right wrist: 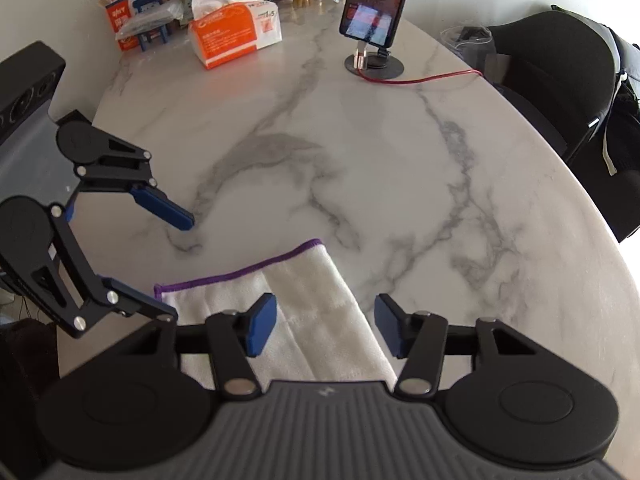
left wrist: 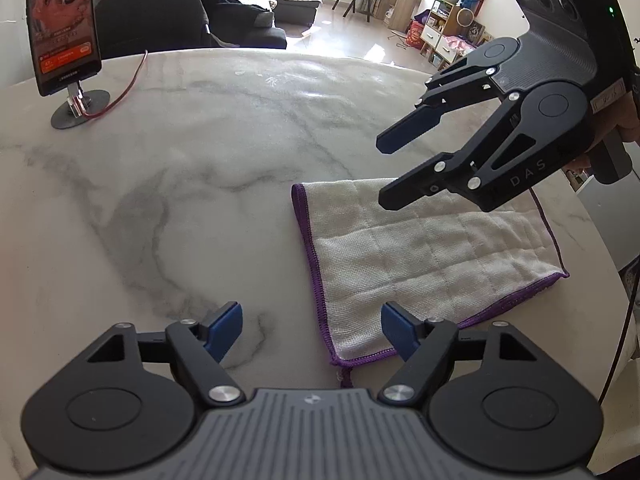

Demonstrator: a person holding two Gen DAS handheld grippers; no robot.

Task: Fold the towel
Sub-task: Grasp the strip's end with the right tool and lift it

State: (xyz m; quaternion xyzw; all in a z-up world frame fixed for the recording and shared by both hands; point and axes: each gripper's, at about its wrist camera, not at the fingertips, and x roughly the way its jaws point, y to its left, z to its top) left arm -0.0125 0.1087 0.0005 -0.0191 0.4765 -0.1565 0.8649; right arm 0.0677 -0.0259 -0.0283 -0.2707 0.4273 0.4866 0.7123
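Towel (left wrist: pixel 432 252): white with purple stitched hem, folded into a flat rectangle on the marble table (left wrist: pixel 180 184); it lies near the table's edge closest to the person, well apart from the far edge. A small loop tag hangs at one near corner in the left wrist view.
Left gripper (left wrist: pixel 312 330): released, blue pads apart, nothing between them; it hovers over bare marble just beside the towel's near corner, one pad over the hem, not visibly pressing it.
Right gripper (left wrist: pixel 383 175): released, jaws parted and empty; it hangs above the towel's far side, tilted downward, fingertips clear of the cloth. A person's hand shows behind its body.
Right wrist view: the towel (right wrist: pixel 320 304) passes under the right gripper (right wrist: pixel 325 326), with the left gripper (right wrist: pixel 176 268) off its hemmed corner.
Phone on stand (left wrist: pixel 64 28): upright near the far edge, red cable trailing.
Tissue box (right wrist: pixel 234 32): orange and white, at the far corner among other packets.
Chair (right wrist: pixel 560 92): dark, beside the table's edge.
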